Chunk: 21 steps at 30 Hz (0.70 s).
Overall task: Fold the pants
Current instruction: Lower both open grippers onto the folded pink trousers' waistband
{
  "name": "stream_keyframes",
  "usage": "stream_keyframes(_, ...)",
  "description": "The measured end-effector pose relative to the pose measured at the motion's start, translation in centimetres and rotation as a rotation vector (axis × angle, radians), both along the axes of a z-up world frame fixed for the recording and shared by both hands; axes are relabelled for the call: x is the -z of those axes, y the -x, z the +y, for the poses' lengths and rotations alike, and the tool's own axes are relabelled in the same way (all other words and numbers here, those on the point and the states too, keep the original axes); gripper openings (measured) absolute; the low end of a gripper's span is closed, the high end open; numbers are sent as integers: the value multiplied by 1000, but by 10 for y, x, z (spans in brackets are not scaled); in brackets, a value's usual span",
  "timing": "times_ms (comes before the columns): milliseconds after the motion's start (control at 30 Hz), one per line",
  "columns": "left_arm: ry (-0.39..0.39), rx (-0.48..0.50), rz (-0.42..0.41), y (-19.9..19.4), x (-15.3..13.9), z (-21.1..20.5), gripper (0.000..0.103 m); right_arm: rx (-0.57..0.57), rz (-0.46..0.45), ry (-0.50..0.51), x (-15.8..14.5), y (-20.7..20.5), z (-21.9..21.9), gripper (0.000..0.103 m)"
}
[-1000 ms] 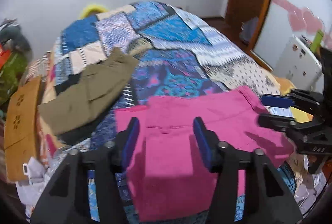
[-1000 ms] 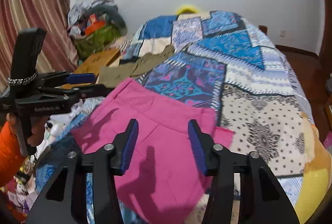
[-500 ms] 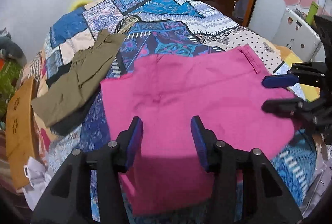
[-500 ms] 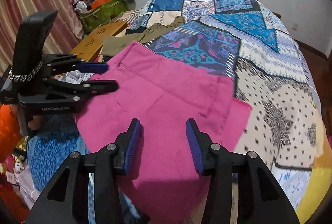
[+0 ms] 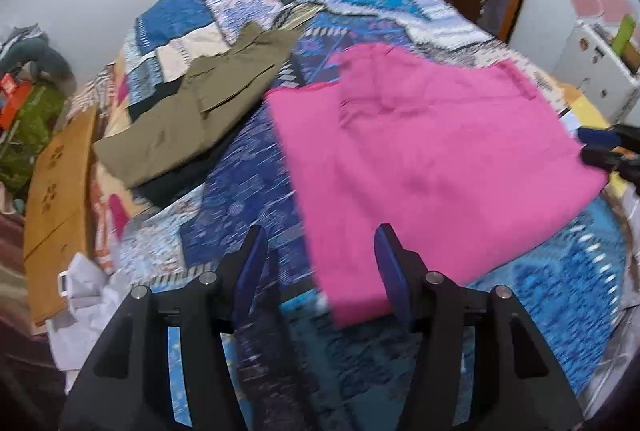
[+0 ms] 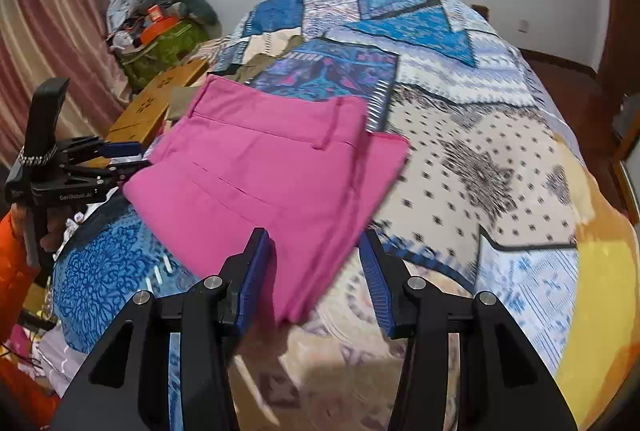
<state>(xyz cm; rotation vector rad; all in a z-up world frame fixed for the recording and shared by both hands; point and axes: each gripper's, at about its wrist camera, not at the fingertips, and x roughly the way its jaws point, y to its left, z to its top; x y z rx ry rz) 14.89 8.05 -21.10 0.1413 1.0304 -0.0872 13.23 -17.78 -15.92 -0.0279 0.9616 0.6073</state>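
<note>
Pink pants [image 5: 420, 159] lie folded flat on the patchwork bedspread [image 5: 248, 199], and they show in the right wrist view [image 6: 272, 167] too. My left gripper [image 5: 320, 263] is open and empty, just above the pants' near left corner. My right gripper [image 6: 316, 267] is open and empty over the pants' near corner. The left gripper shows at the left of the right wrist view [image 6: 128, 155], open beside the pants' edge. The right gripper shows at the right edge of the left wrist view [image 5: 596, 147].
Olive pants [image 5: 192, 107] lie folded on the bed's left side over a dark garment. An orange box [image 5: 56, 191] and white cloth sit off the bed's left edge. A clutter pile [image 6: 160, 27] stands by the curtain. A white appliance [image 5: 592, 71] is at right.
Both grippers pulled back toward the bed's near edge and rose slightly. The pink pants stayed flat on the bed and now sit farther ahead of the fingers.
</note>
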Motion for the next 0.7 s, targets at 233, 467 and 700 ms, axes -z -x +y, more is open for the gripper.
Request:
stream_keyframes(233,16,-97,18,2,1,34,56,76,13,70,0,0,-24,45)
stream_keyframes(467,157,-97,-33,-21,-20,30,63,131,19,-43,-14,-12,-28,61)
stream_keyframes(700,249,-62,2,-55,-8,15,63,124,52,-94,-1,-32,-9,61)
